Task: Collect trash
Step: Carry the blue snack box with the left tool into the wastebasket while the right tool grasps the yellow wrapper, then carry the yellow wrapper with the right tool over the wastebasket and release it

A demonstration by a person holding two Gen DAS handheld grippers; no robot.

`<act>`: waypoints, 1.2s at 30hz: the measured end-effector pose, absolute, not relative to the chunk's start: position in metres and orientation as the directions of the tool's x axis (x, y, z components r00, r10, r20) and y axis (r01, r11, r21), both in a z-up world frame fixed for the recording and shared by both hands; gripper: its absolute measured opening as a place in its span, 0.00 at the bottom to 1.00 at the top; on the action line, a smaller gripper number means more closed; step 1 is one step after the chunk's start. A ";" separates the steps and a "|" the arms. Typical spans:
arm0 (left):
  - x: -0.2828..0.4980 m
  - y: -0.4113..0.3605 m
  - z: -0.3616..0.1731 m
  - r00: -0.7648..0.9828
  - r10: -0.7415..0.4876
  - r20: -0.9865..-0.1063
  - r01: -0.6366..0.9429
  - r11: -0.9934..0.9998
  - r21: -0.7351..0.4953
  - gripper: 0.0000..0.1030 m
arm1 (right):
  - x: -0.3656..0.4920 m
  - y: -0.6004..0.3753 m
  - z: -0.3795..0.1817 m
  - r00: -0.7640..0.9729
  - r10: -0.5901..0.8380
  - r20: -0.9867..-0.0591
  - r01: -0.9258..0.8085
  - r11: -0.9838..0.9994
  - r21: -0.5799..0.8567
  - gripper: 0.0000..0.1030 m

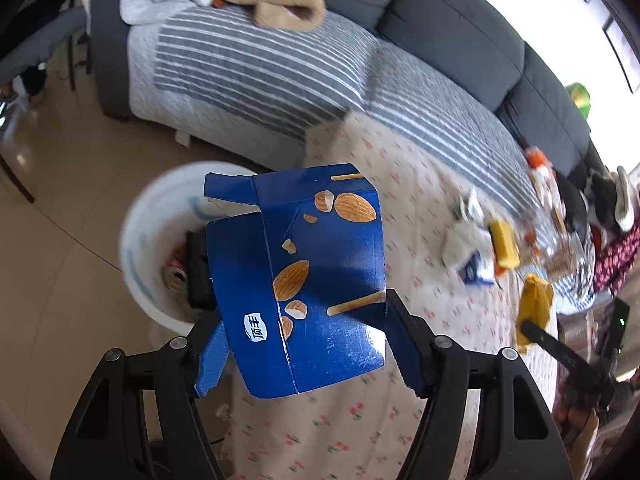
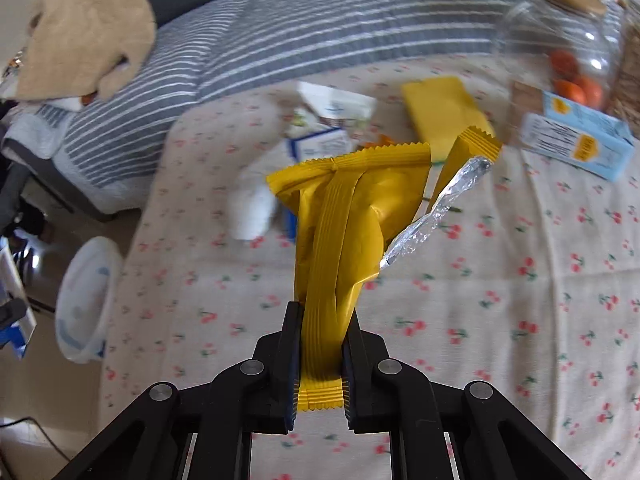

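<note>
Clenched in the right tool (image 2: 320, 364), a yellow wrapper (image 2: 340, 232) is held above the table (image 2: 500, 320); a blue carton (image 1: 316, 280) is gripped by the left tool (image 1: 304, 332) beyond the table's edge, near a white bin (image 1: 148, 248).

Only legible text: "顶丰" in blue characters on a small white badge, printed on the blue box (image 1: 316, 280) in the left wrist view, reading sideways near the box's lower left corner. The light-blue carton (image 2: 576, 140) in the right wrist view carries print and yellow labels, too blurred to read. The white and blue packet (image 2: 320, 140) also has print, unreadable. The yellow wrapper (image 2: 340, 232) shows no text.
</note>
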State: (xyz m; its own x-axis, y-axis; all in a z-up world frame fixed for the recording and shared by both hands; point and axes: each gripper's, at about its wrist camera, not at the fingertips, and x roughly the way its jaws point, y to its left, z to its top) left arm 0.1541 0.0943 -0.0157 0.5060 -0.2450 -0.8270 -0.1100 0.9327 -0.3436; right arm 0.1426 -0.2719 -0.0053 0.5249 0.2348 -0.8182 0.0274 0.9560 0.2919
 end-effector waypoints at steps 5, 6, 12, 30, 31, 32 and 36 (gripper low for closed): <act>0.178 0.128 -0.036 0.516 -0.212 -0.830 -0.186 0.918 -0.350 0.71 | 0.149 -0.240 -0.008 0.510 0.278 -0.814 -0.038 0.953 0.301 0.14; 0.181 0.130 -0.040 0.513 -0.210 -0.832 -0.191 0.917 -0.349 0.71 | 0.151 -0.234 -0.009 0.506 0.282 -0.815 -0.050 0.953 0.299 0.14; 0.204 0.144 -0.071 0.491 -0.191 -0.850 -0.238 0.909 -0.342 0.72 | 0.158 -0.213 -0.017 0.489 0.288 -0.824 -0.082 0.955 0.286 0.14; 0.154 0.178 -0.045 0.536 0.036 -0.843 -0.164 0.984 -0.062 1.00 | 0.182 -0.079 -0.026 0.394 0.437 -0.808 -0.286 0.894 0.344 0.14; 0.151 0.182 -0.045 0.530 0.046 -0.847 -0.165 0.985 -0.050 1.00 | 0.186 -0.068 -0.029 0.390 0.445 -0.806 -0.294 0.890 0.349 0.14; 0.148 0.186 -0.045 0.524 0.057 -0.850 -0.171 0.985 -0.039 1.00 | 0.190 -0.059 -0.031 0.385 0.449 -0.806 -0.300 0.887 0.351 0.14; 0.140 0.203 -0.046 0.516 0.087 -0.852 -0.196 0.980 -0.019 1.00 | 0.205 -0.022 -0.044 0.359 0.466 -0.808 -0.324 0.875 0.360 0.15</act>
